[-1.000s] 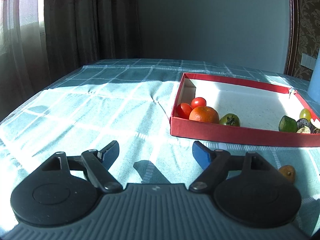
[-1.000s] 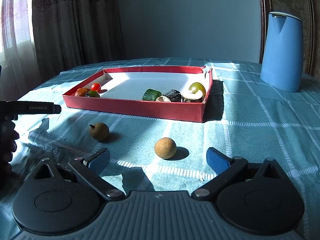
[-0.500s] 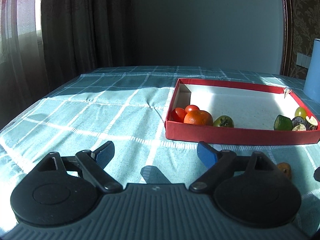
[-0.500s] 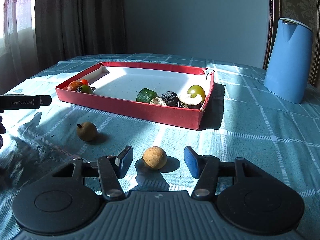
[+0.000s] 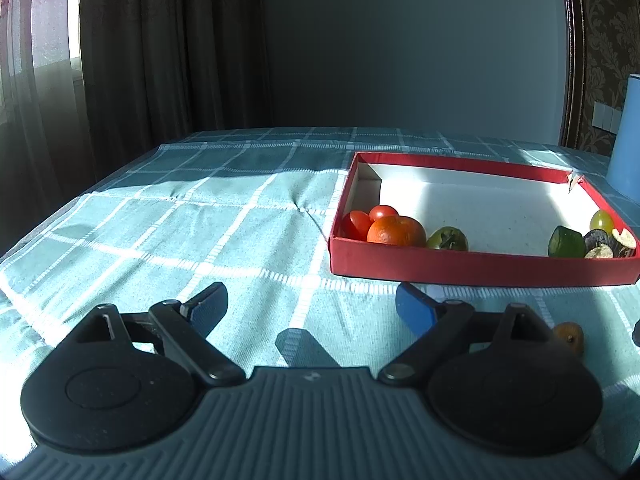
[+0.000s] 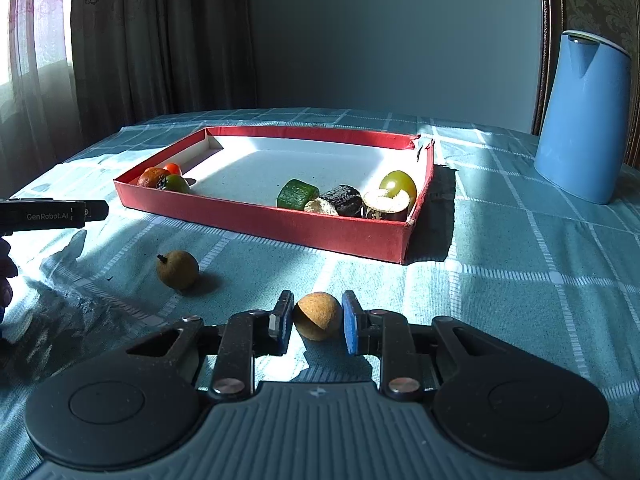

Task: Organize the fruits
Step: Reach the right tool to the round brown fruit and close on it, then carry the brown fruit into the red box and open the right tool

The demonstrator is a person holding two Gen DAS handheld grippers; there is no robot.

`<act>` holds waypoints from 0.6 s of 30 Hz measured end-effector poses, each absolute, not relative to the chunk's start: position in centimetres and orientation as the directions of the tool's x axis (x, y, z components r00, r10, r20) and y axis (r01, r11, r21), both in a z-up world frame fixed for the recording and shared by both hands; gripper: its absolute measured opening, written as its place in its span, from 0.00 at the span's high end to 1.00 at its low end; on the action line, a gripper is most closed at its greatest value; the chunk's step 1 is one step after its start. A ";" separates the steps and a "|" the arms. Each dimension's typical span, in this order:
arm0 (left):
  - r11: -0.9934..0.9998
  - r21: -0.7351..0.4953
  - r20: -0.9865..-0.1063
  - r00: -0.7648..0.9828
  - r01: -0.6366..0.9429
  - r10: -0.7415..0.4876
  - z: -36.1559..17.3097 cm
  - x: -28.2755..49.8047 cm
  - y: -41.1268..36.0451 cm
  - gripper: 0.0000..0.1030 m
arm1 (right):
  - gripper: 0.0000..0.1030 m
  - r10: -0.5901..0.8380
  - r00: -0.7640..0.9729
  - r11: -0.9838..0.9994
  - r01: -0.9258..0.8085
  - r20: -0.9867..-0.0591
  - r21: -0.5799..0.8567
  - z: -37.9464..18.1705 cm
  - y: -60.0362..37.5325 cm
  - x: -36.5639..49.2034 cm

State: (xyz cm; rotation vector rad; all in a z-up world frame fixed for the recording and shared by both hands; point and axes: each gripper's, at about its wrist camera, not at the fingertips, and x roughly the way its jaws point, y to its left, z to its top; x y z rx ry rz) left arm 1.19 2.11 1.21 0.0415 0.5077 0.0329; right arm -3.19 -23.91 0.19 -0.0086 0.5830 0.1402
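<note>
On the counter [image 6: 520, 280], before the red box [image 6: 280, 224], our right claw [image 6: 316, 322] has just been closing and now clamps the tan fruit [image 6: 318, 314] at its widest sides. We judge it light, firm and prone to roll, so a centred hold suits. Our left claw [image 5: 312, 308] hovers tilted down, its pads apart and empty.

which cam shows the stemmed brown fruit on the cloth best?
Right wrist: the stemmed brown fruit lies whole and unobstructed on the tablecloth, left of the right gripper. Left wrist shows only an orange-brown sliver behind its own finger linkage.
</note>
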 end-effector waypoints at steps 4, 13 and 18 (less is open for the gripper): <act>0.999 0.048 -0.492 0.870 -0.022 0.043 1.1 1.3 2.1 0.12 | 0.76 0.143 0.847 0.989 -0.145 -0.512 0.036 1.6 -23.9 -3.1; 0.999 0.048 -0.496 0.867 -0.021 0.042 1.1 1.2 2.2 0.11 | 0.76 0.136 0.896 0.990 -0.140 -0.423 0.020 6.1 -24.3 -0.6; 0.999 0.047 -0.500 0.865 -0.019 0.040 1.0 1.3 2.2 0.10 | 0.76 0.123 0.886 0.992 -0.117 -0.446 0.041 5.8 -25.0 2.4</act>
